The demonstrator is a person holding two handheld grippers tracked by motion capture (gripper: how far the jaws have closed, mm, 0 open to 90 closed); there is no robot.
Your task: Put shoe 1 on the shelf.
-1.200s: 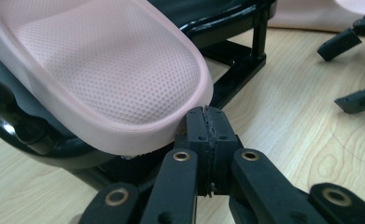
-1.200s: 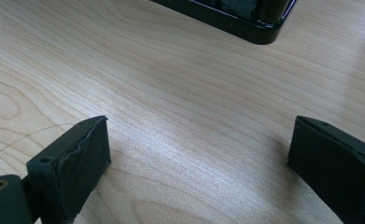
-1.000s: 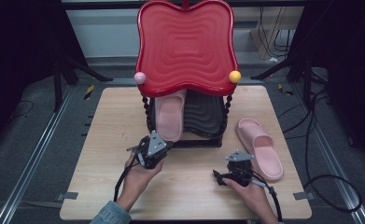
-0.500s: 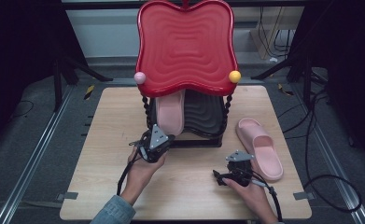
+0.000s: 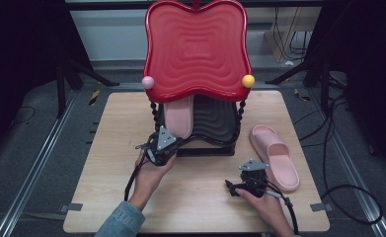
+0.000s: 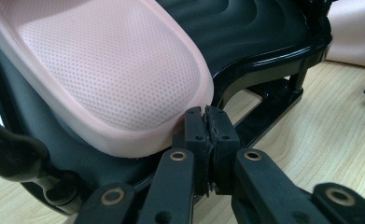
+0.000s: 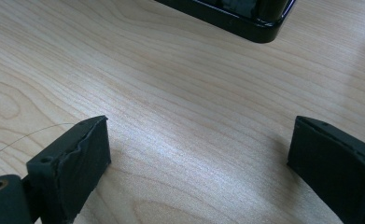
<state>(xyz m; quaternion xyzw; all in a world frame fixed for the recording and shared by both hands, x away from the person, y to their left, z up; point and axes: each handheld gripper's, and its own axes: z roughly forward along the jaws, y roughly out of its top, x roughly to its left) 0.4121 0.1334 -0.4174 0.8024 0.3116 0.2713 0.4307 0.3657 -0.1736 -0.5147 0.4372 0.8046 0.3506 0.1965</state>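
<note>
Seeing my left gripper [image 6: 207,122] closed empty, tips at pink slipper's [image 6: 110,79] heel rim; right gripper [image 7: 199,154] open over table [image 7: 180,93], second slipper [image 5: 275,155] at its 2 o'clock.

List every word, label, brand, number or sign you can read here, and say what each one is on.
None: no writing shows on the red shelf, the black shelf, either pink slipper, the wooden table or the grippers.
</note>
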